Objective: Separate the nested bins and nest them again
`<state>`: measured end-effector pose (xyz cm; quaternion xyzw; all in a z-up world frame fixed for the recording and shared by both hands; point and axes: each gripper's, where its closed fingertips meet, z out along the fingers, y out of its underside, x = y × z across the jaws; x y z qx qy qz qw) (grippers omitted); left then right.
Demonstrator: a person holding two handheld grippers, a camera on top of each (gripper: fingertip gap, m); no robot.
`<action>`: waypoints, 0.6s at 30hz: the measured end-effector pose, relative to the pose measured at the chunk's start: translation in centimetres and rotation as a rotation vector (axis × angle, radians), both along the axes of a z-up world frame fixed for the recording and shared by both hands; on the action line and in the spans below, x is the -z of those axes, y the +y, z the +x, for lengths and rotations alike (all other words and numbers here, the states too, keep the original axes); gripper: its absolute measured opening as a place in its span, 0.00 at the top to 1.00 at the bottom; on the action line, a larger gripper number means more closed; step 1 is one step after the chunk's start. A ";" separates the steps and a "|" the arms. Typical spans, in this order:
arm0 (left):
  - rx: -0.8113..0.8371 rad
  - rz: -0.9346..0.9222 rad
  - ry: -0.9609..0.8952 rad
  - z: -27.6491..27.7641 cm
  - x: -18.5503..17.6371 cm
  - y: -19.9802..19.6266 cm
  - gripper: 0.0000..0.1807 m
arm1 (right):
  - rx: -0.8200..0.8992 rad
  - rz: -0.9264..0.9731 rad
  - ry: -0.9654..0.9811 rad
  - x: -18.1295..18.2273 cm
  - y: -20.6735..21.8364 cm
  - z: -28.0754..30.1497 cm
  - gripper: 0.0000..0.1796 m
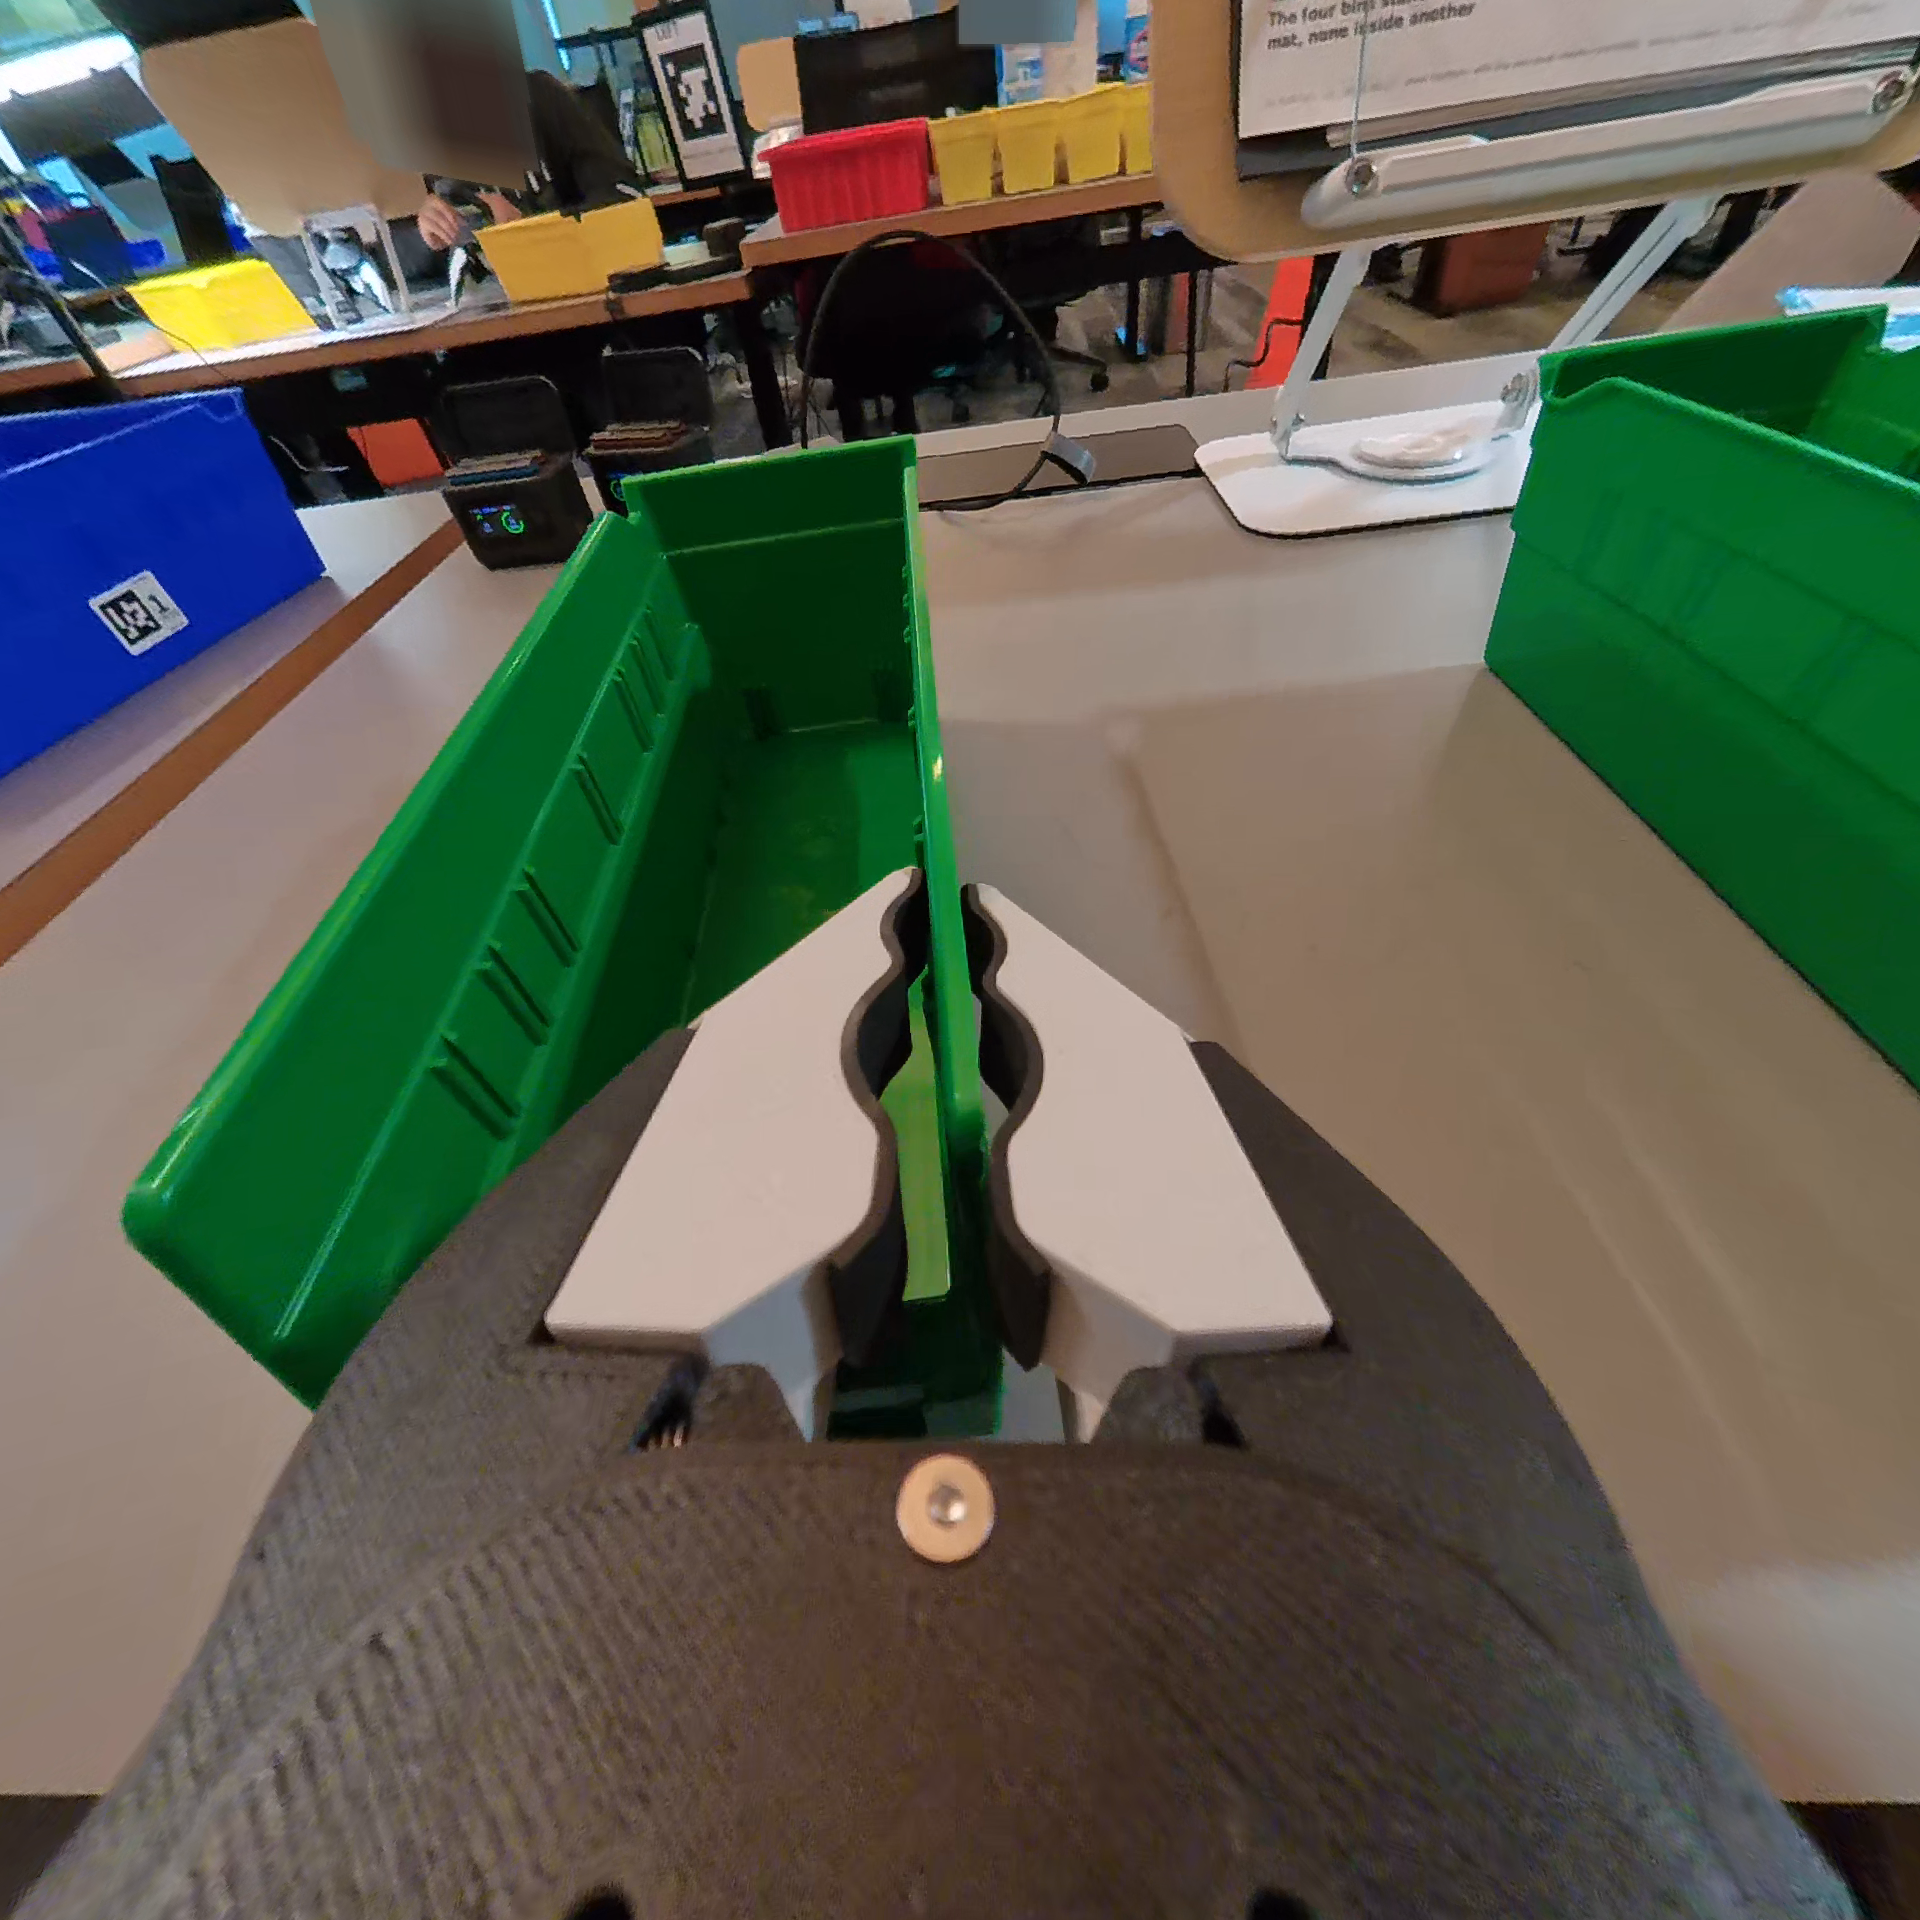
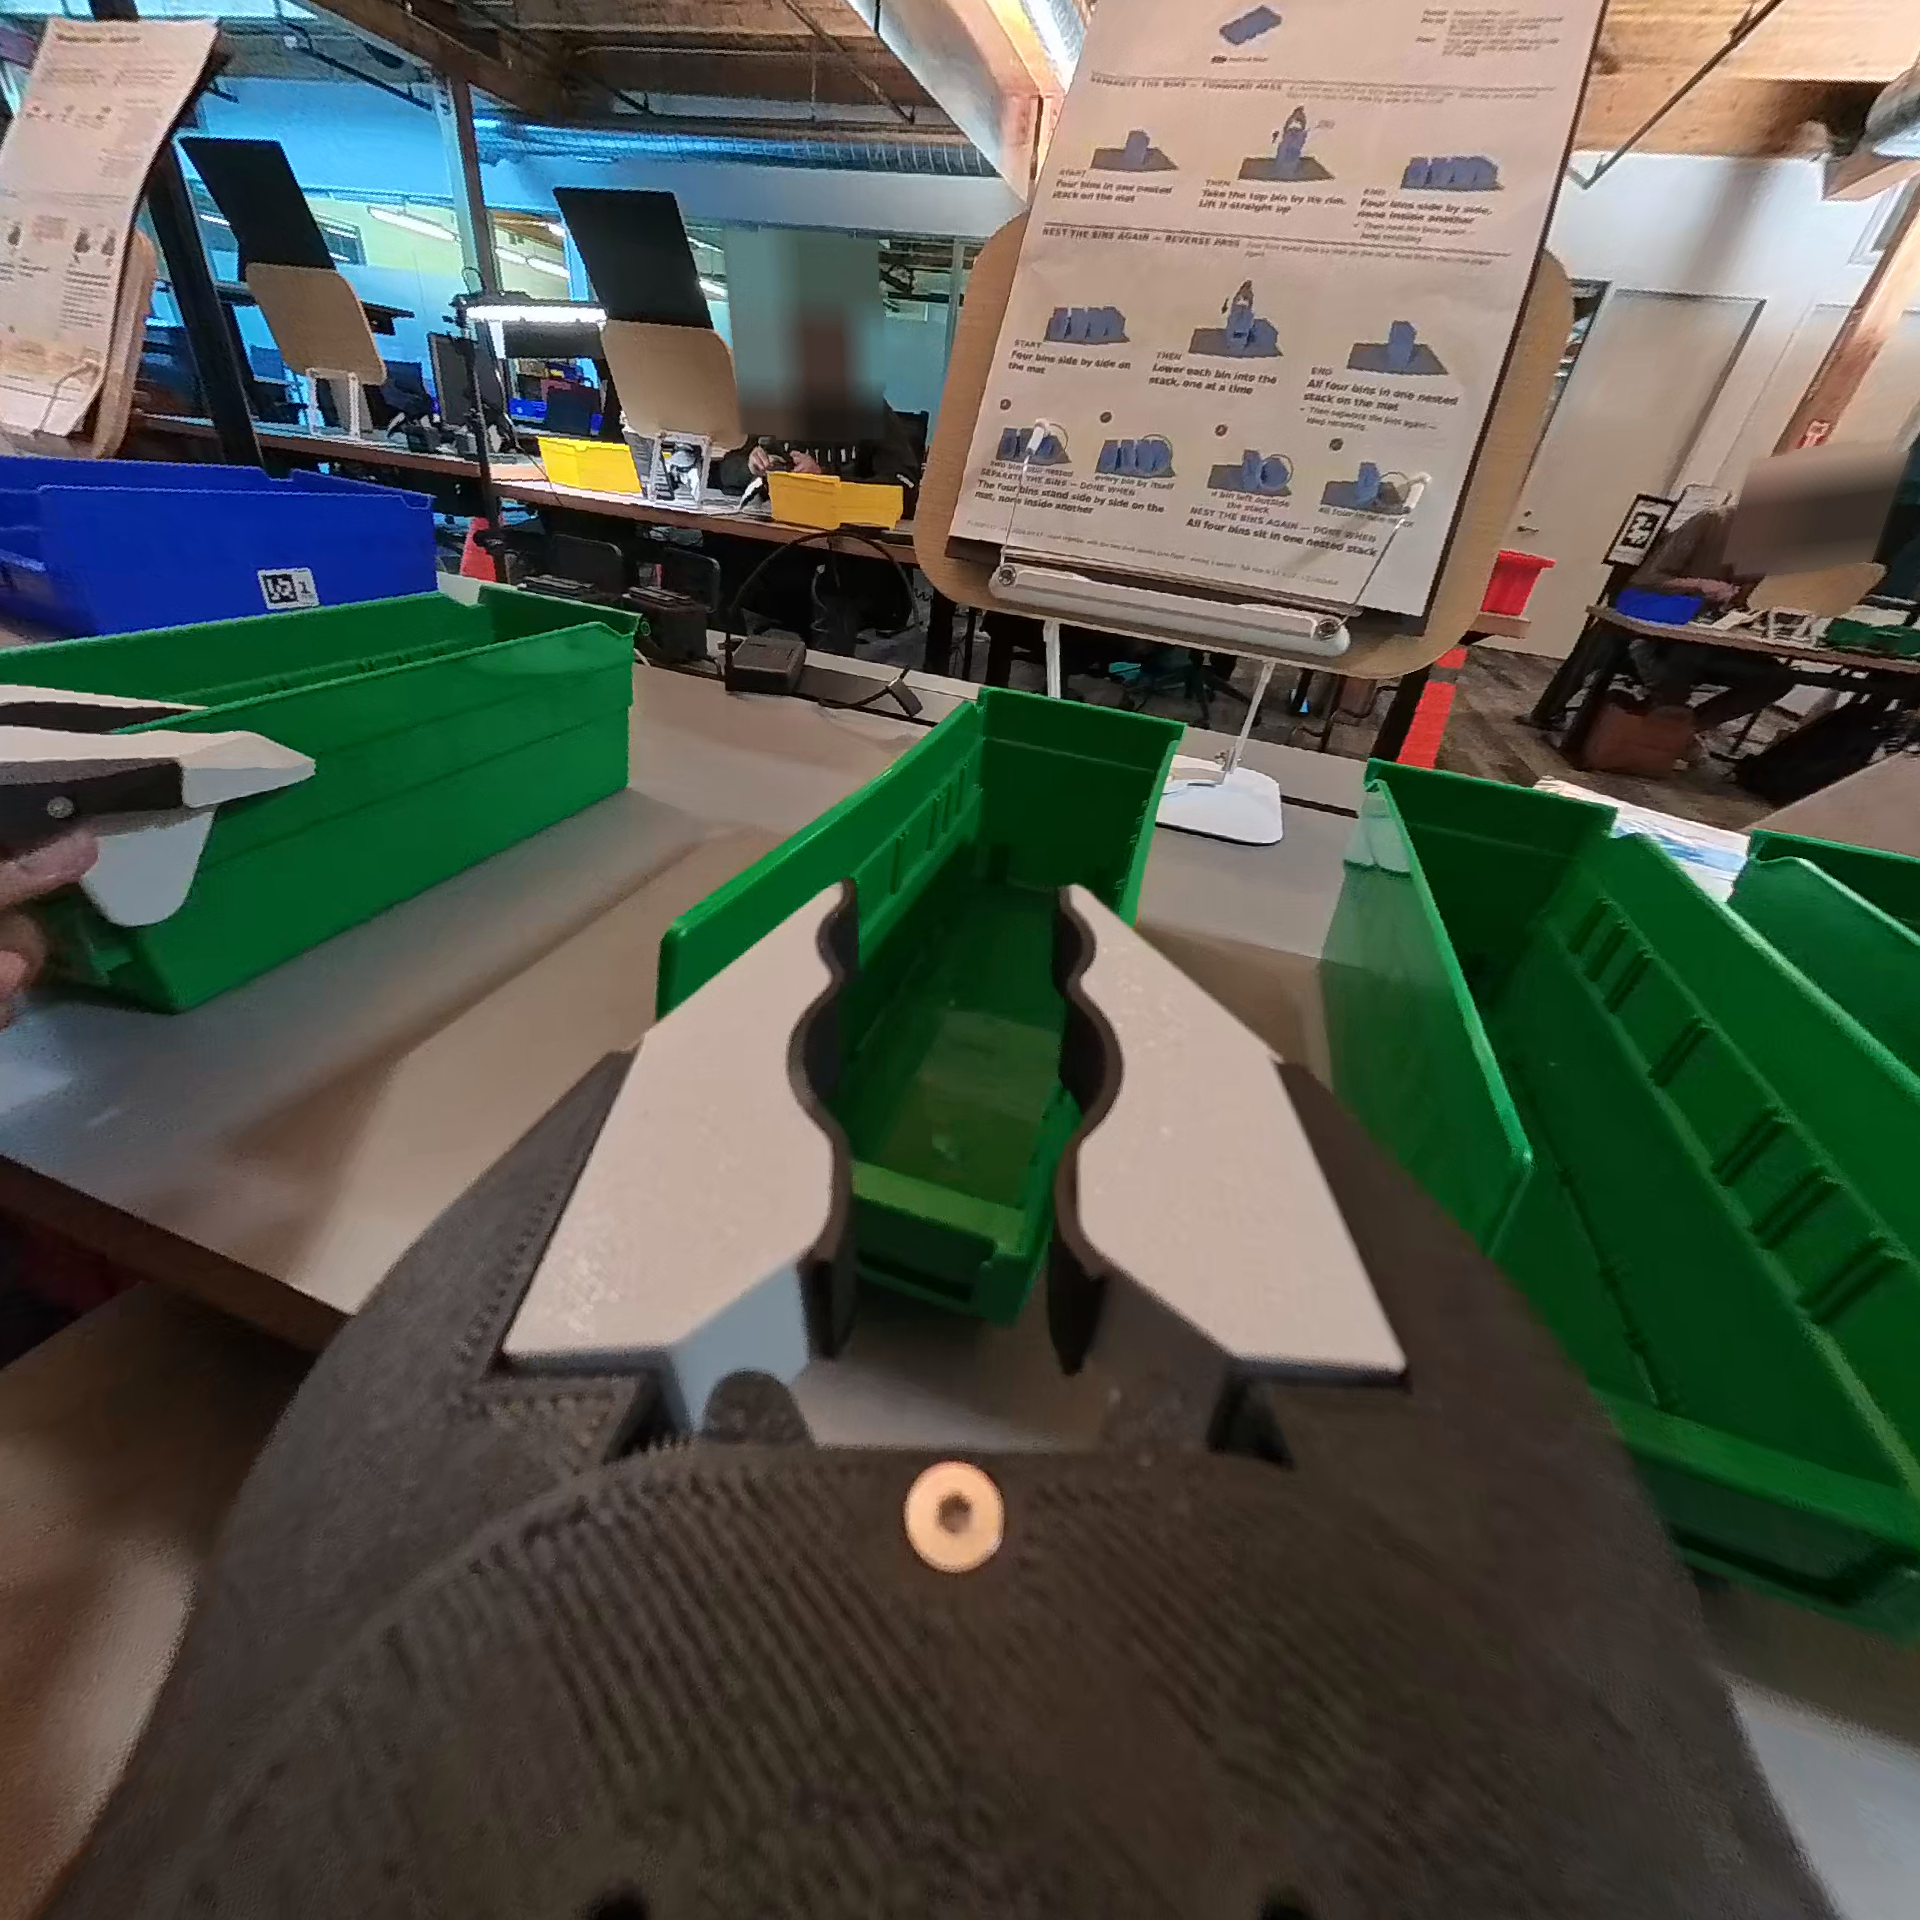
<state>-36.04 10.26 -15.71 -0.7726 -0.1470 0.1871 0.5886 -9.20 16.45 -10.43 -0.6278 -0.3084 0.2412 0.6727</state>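
Several long green bins stand side by side on the grey table (image 1: 1299, 883). My left gripper (image 1: 940, 894) is shut on the right side wall of one green bin (image 1: 416, 987), near its front end. That bin (image 2: 416, 790) and the left gripper (image 2: 249, 740) also show at the left of the right wrist view. My right gripper (image 2: 956, 904) is open and empty over the near end of the middle green bin (image 2: 1070, 748); I cannot tell whether it touches it. A third green bin (image 2: 1558, 1039) lies to its right, also in the left wrist view (image 1: 1714, 644). A fourth bin (image 2: 1829, 935) is at the far right.
A paper instruction sheet on a white stand (image 2: 1247, 312) stands behind the bins; its base (image 1: 1351, 468) is on the table. A blue bin (image 2: 156, 551) sits at the back left. A hand (image 2: 31, 904) holds the left gripper. People sit at tables behind.
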 end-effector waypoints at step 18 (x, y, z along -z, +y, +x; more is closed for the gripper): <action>0.082 0.018 -0.035 1.2 0.1 0.3 0.86 | 0.022 -0.412 0.013 5.5 2.8 0.6 0.95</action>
